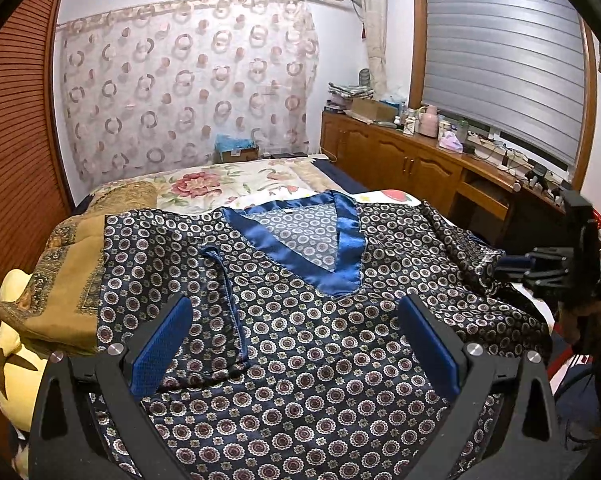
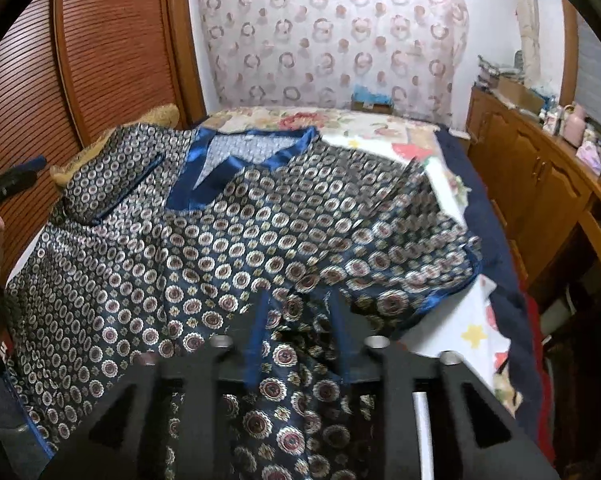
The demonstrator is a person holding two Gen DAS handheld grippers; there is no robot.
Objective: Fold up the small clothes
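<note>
Bedroom with a floral-sheeted bed: from the left wrist, the navy patterned satin V-neck top lies spread on the bed, left tongs wide apart above it, holding nothing. From the right wrist, right tongs stand partly apart with the top's hem fabric between them; whether the pads press on it I cannot tell.

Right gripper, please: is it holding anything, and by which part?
Seemingly nothing gripped: a fold of the navy medallion-patterned satin shirt lies between the right gripper's parted fingers.
</note>
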